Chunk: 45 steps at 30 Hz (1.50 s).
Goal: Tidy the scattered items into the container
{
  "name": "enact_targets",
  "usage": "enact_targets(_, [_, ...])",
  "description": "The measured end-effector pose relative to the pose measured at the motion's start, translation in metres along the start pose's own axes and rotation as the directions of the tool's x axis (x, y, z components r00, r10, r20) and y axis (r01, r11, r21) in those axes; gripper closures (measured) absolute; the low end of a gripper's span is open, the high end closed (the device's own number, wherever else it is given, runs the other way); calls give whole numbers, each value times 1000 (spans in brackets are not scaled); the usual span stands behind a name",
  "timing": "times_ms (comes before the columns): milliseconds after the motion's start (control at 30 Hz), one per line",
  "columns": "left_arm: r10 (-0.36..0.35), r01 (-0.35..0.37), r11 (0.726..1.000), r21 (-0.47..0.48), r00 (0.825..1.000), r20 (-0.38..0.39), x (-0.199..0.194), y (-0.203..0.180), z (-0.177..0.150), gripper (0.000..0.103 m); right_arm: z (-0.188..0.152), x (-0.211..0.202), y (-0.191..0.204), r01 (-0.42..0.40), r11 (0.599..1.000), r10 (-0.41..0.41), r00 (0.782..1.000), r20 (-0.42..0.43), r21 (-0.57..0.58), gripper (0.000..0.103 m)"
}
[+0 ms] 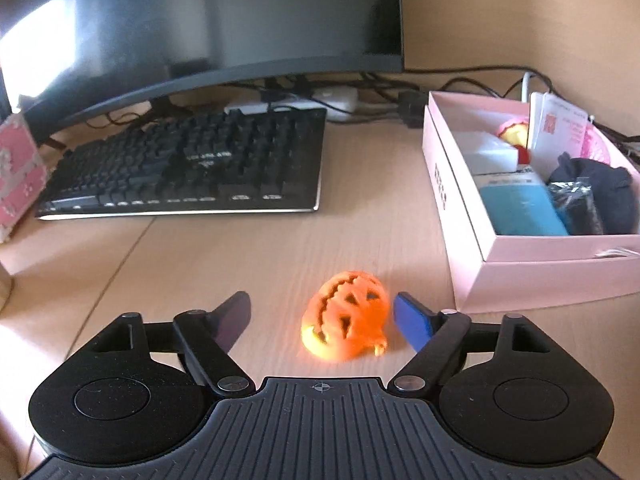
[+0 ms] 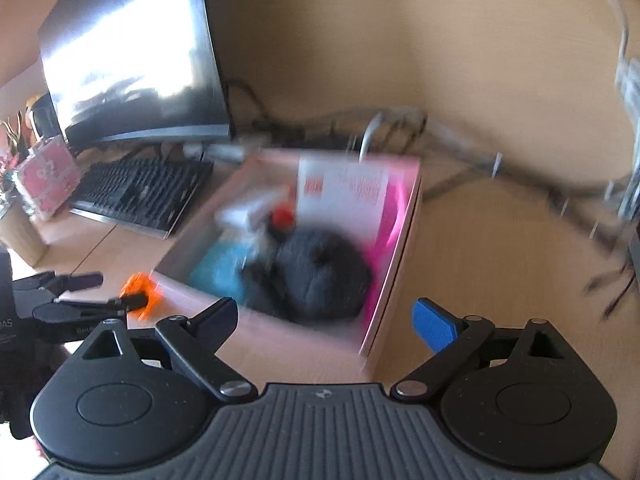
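An orange pumpkin toy (image 1: pixel 346 314) lies on the wooden desk between the fingers of my left gripper (image 1: pixel 322 320), which is open around it, closer to the blue right finger. The pink box (image 1: pixel 460 208) stands to its right, holding a teal item (image 1: pixel 516 208), a dark cloth bundle (image 1: pixel 596 188), white cards and a yellow-red toy. My right gripper (image 2: pixel 326 320) is open and empty, above the near edge of the pink box (image 2: pixel 404 232). The right wrist view is blurred; it shows the pumpkin (image 2: pixel 140 290) and the left gripper (image 2: pixel 80 292) at the left.
A black keyboard (image 1: pixel 192 168) and a curved monitor (image 1: pixel 200 20) stand behind the pumpkin. A pink-and-white block (image 1: pixel 18 176) sits at the far left. Cables (image 1: pixel 460 80) and a white adapter run along the back wall.
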<state>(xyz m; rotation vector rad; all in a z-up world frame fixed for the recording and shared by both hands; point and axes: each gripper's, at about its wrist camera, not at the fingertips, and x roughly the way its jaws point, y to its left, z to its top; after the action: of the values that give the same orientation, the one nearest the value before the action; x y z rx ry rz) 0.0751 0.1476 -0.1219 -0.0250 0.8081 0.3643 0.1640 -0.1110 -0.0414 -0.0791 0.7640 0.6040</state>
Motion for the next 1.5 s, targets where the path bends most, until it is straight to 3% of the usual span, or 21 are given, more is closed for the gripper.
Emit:
enact_targets(100, [-18, 18, 1000, 6, 1000, -2, 6, -3, 0, 20, 23, 0, 2, 53, 998, -48, 994, 101, -47, 26])
enact_targets(167, [-27, 27, 1000, 1, 1000, -7, 7, -3, 1, 20, 43, 14, 1, 77, 996, -73, 990, 118, -35, 51])
enact_targets(233, [-35, 34, 999, -10, 999, -19, 7, -3, 2, 19, 61, 31, -2, 84, 996, -84, 990, 115, 0, 62])
enact_targets(433, [-62, 61, 998, -22, 997, -52, 5, 0, 2, 11, 94, 86, -14, 74, 994, -84, 990, 117, 83, 63])
enact_targets(633, [-84, 82, 996, -30, 995, -54, 7, -2, 6, 9, 111, 135, -37, -72, 987, 76, 997, -27, 144, 64])
enact_targets(733, [-95, 93, 994, -49, 994, -45, 6, 0, 8, 9, 99, 121, -35, -86, 986, 96, 993, -63, 145, 64])
enact_targets(867, [-103, 101, 993, -64, 994, -38, 3, 1, 7, 8, 59, 83, -17, -149, 974, 169, 980, -107, 173, 64])
enact_targets(1000, [-104, 100, 992, -80, 993, -48, 4, 3, 4, 7, 32, 64, 10, -106, 992, 110, 992, -57, 74, 64])
enact_targets(1133, [-93, 89, 993, -83, 995, -45, 0, 3, 1, 7, 29, 86, 23, -64, 998, 64, 998, -18, 2, 64])
enact_targets(1233, [-91, 87, 991, -97, 995, -45, -10, 6, -3, 6, 41, 89, 22, -42, 999, 42, 999, -30, 11, 64])
enact_targets(1367, [-111, 103, 984, -143, 993, -51, -28, 12, -15, 3, 45, 31, 16, -38, 998, 35, 997, 67, 52, 62])
enact_targets(1500, [-165, 143, 968, -204, 982, -95, -48, 14, -27, 2, 29, -14, 30, 15, 1000, -16, 996, 86, 16, 60])
